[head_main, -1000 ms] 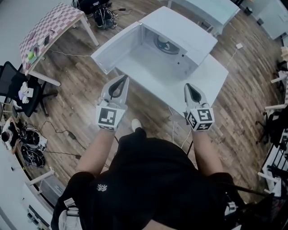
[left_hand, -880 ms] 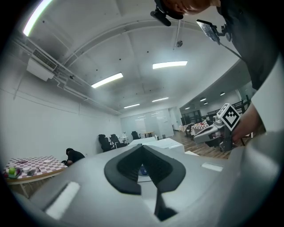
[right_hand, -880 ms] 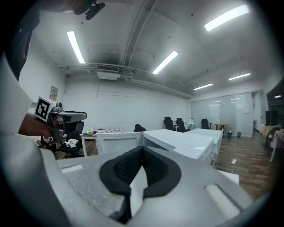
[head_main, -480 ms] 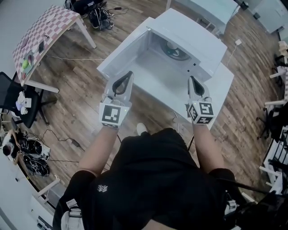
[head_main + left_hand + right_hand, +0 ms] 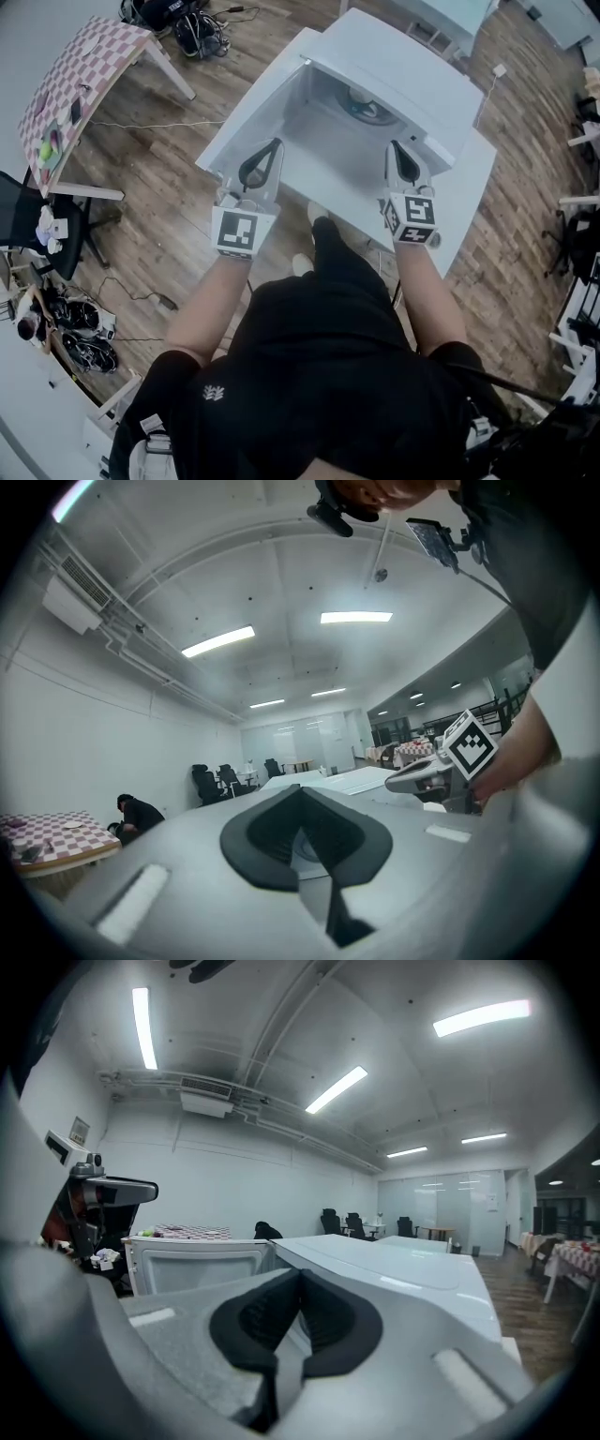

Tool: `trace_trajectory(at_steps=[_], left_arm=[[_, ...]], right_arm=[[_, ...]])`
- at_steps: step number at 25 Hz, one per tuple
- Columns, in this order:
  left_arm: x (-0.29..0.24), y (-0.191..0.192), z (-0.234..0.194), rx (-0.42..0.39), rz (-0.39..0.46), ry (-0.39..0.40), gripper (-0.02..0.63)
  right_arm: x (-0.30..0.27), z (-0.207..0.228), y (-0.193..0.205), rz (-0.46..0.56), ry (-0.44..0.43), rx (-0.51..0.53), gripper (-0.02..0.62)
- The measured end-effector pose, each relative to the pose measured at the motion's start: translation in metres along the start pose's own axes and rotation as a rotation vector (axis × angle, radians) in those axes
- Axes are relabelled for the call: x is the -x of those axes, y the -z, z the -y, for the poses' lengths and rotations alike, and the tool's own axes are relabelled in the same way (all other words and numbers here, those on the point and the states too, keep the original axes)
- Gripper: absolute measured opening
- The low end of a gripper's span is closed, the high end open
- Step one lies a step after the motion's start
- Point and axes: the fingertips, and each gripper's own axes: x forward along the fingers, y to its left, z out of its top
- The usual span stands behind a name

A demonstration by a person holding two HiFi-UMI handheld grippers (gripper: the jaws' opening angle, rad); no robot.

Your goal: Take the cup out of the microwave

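The white microwave (image 5: 394, 61) stands on a white table (image 5: 464, 197) with its door (image 5: 246, 112) swung open to the left. Inside, a pale cup (image 5: 360, 95) sits on the dark round turntable. My left gripper (image 5: 266, 148) is shut and empty, held in front of the opening near the door. My right gripper (image 5: 394, 150) is also shut and empty, by the opening's right side. Both are short of the cup. In the right gripper view the jaws (image 5: 300, 1271) point over the microwave's top (image 5: 394, 1260). The left gripper view shows closed jaws (image 5: 300, 787) and the right gripper (image 5: 441, 771).
A checkered table (image 5: 80, 75) stands at the upper left, with a black office chair (image 5: 23, 216) and cables on the wood floor below it. Another white table (image 5: 450, 14) lies behind the microwave. A person in black (image 5: 136, 813) sits far off.
Both grippers have moved forward to the microwave's open front, staying shut. The microwave now lies closer in the head view.
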Motion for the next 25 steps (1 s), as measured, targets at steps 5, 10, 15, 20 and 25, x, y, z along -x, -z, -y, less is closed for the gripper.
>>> trace_trajectory(at_steps=[5, 10, 15, 20, 25], left_arm=[[-0.037, 0.011, -0.006, -0.003, 0.009, 0.012, 0.003], [-0.07, 0.04, -0.012, 0.018, 0.003, 0.026, 0.003], [-0.095, 0.075, -0.011, 0.024, -0.029, 0.044, 0.003], [-0.113, 0.106, -0.014, 0.009, -0.067, 0.075, 0.003], [-0.127, 0.125, -0.015, 0.037, -0.08, 0.084, 0.003]], right_arm=[[-0.04, 0.013, 0.015, -0.001, 0.0, 0.001, 0.002], [-0.083, 0.016, 0.045, -0.02, -0.001, 0.03, 0.002], [-0.116, 0.016, 0.077, -0.038, -0.003, 0.031, 0.014], [-0.146, 0.019, 0.1, -0.053, 0.007, 0.044, 0.082], [-0.174, 0.024, 0.122, -0.081, 0.022, 0.015, 0.248]])
